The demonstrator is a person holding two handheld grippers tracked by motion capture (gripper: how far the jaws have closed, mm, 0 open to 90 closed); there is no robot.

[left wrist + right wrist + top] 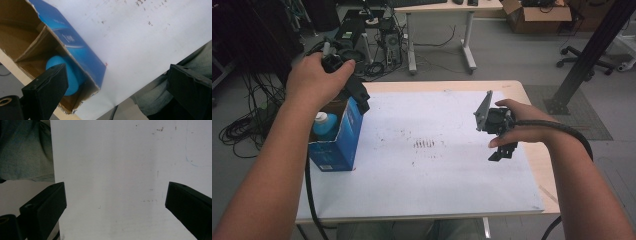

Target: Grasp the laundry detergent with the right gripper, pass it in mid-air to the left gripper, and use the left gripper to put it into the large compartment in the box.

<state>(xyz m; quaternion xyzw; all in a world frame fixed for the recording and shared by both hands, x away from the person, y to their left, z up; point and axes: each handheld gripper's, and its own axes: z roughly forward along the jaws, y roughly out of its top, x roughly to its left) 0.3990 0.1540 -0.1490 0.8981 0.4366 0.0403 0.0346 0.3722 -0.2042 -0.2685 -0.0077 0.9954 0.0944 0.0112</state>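
Standing at the left edge of the table [532, 165], the blue box [343, 142] is open at the top, with a cardboard divider splitting its brown inside into compartments. A light blue bottle [326, 125] with a white cap sits upright in the compartment nearest the person; in the left gripper view the bottle [72, 77] shows as a rounded blue shape low in that same compartment, partly behind one jaw. The box [75, 47] has torn cardboard edges along its rim.

The left gripper [357, 92] hangs just above the far top edge of the box, held in the left hand [314, 80], which grips it from above. Its jaws stand wide apart, with nothing between them; they point down toward the box opening and the white mat [432, 170] beside it. Whether the gripper touches the box rim cannot be told.

The right gripper [502, 150] is well apart from the box, over the right part of the mat, held in the right hand [524, 127], with its grey plate tilted up and its cable trailing back along the forearm. Its jaws are likewise spread wide and empty, looking down on bare mat [112, 182].

The mat carries faint dark smudges [426, 144] near its middle, between the two grippers. Beyond the table, the floor holds cables, a desk and a cardboard carton.
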